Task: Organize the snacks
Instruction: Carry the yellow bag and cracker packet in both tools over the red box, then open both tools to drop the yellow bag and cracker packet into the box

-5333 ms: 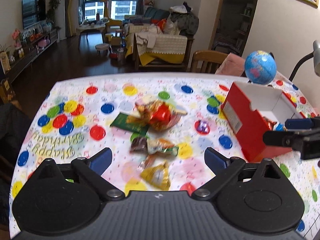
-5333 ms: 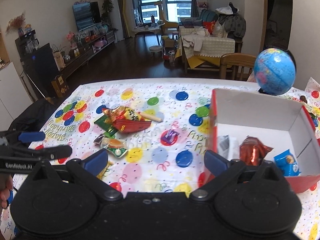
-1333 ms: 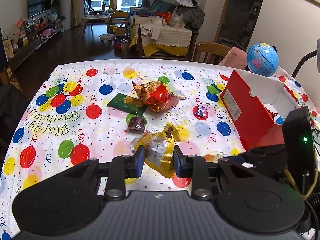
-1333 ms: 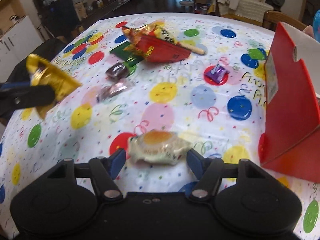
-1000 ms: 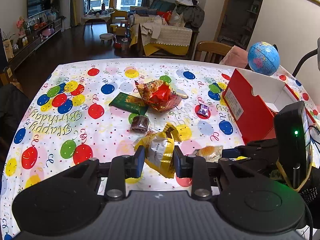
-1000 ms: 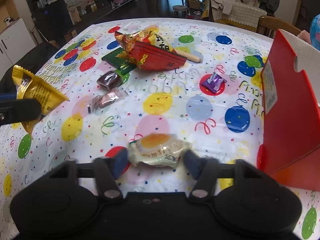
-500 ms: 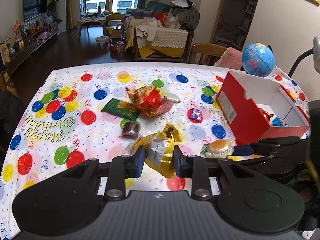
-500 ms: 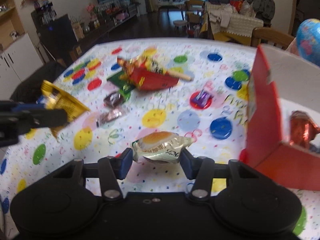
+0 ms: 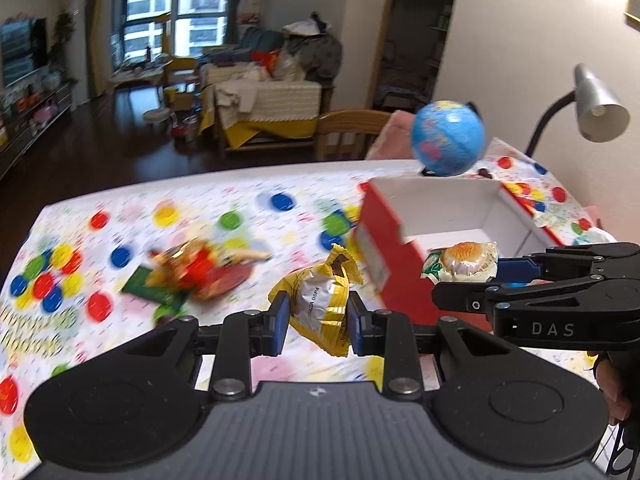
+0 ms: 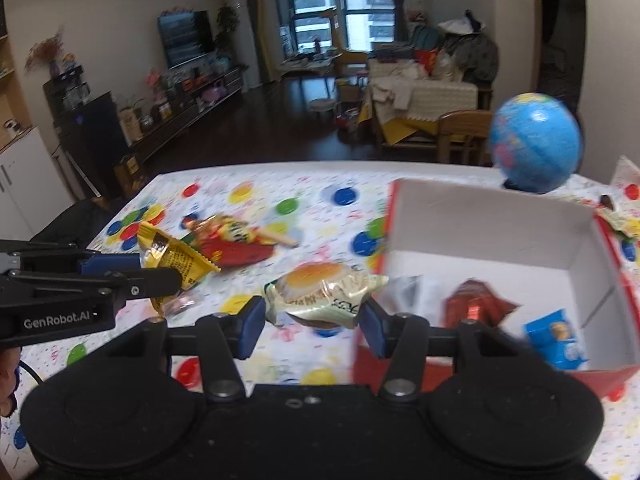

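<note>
My left gripper (image 9: 316, 324) is shut on a yellow snack packet (image 9: 322, 306), held above the table in front of the red box (image 9: 394, 270). In the right wrist view that packet (image 10: 172, 258) hangs at the left. My right gripper (image 10: 312, 322) is shut on a pale green wrapped cake (image 10: 324, 294), lifted beside the box's near left corner (image 10: 370, 356); the left wrist view shows the cake (image 9: 464, 260) over the box's open top. Inside the white-lined box lie a red foil snack (image 10: 474, 306) and a blue packet (image 10: 556, 338).
A red and yellow snack bag (image 9: 200, 266), a green packet (image 9: 150, 290) and a small wrapped sweet (image 10: 178, 304) lie on the balloon-print tablecloth (image 10: 248, 196). A blue globe (image 9: 448, 142) stands behind the box, a desk lamp (image 9: 598, 106) at far right.
Both grippers have risen and moved right toward the red box with their snacks. The cake, lifted off the table, now hangs at the box's rim; the box interior has come into the right wrist view.
</note>
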Available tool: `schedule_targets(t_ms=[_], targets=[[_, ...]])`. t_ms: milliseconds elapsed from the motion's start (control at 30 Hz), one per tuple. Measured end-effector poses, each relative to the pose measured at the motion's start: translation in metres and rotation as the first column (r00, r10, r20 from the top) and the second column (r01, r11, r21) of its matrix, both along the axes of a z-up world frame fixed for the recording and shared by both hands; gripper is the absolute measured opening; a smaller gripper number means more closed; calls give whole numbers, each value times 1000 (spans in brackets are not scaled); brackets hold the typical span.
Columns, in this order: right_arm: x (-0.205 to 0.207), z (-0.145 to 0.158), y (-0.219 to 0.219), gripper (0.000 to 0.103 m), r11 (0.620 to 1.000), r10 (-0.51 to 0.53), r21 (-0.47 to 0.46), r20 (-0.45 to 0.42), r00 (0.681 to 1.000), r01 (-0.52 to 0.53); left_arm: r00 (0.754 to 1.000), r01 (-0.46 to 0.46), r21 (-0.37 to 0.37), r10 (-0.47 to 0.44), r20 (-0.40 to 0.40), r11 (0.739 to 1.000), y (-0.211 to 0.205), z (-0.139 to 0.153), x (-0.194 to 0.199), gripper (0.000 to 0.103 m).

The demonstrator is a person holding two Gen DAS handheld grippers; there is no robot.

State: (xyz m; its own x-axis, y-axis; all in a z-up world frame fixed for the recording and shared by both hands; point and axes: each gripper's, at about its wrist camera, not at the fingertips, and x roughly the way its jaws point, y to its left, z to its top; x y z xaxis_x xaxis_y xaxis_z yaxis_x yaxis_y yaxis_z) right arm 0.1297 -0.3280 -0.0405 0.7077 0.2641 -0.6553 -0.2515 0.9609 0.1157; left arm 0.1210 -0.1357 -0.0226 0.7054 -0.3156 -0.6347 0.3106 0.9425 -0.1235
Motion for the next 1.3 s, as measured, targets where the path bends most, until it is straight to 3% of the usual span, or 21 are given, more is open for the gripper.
schedule_targets(t_ms=[300,667,967,1300], targets=[[1,5,-66,50,996,-88,-22,17,996,88,996,94,9,-94,-6,996,-71,6,22,29],[15,-10,-132,50,987,-156,-49,-11,988,156,986,168,63,-167,-18,984,-151,-3,48,29],[33,-34,-156,50,982,-181,-61,-80,980,177,981,187,123,-178,-83,975,-192,-28,75,29],[46,-55,-168,52,981,-193,-56,-153,969,186,973,202,174,-179,-143,964,-212,-49,87,29]])
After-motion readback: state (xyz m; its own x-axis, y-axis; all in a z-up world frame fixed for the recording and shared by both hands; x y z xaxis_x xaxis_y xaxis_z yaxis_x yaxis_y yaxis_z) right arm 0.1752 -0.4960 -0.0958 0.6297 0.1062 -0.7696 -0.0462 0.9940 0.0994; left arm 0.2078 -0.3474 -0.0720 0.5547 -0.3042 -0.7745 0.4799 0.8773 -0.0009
